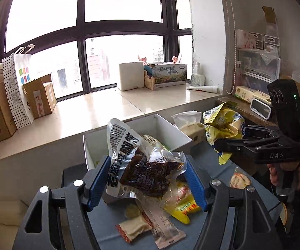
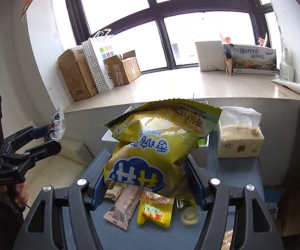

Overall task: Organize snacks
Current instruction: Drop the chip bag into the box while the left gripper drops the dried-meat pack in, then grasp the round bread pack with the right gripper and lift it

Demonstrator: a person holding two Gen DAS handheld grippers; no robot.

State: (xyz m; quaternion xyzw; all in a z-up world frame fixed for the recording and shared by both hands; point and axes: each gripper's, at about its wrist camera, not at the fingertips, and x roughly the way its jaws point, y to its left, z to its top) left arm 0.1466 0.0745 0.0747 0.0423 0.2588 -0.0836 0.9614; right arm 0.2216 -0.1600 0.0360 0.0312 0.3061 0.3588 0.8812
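My left gripper (image 1: 147, 179) is shut on a clear vacuum pack of dark dried meat (image 1: 147, 173), held up above the grey table (image 1: 210, 162). My right gripper (image 2: 147, 179) is shut on a yellow chip bag (image 2: 152, 148), also lifted; in the left wrist view the chip bag (image 1: 222, 123) hangs at the right in the black right gripper (image 1: 222, 145). A white bin (image 1: 170, 133) stands at the table's far edge, behind the meat pack. Loose on the table below lie a yellow sachet (image 2: 154, 210), a beige bar wrapper (image 2: 120, 208) and a small round snack (image 2: 189, 214).
A tissue pack (image 2: 239, 137) sits on the table's far right. The stone windowsill (image 2: 191, 87) behind holds cardboard boxes (image 2: 77, 75), a dotted paper bag (image 2: 100, 60), a white box (image 2: 210, 56) and a printed carton (image 2: 252, 59). A cluttered shelf (image 1: 258, 66) stands at the right.
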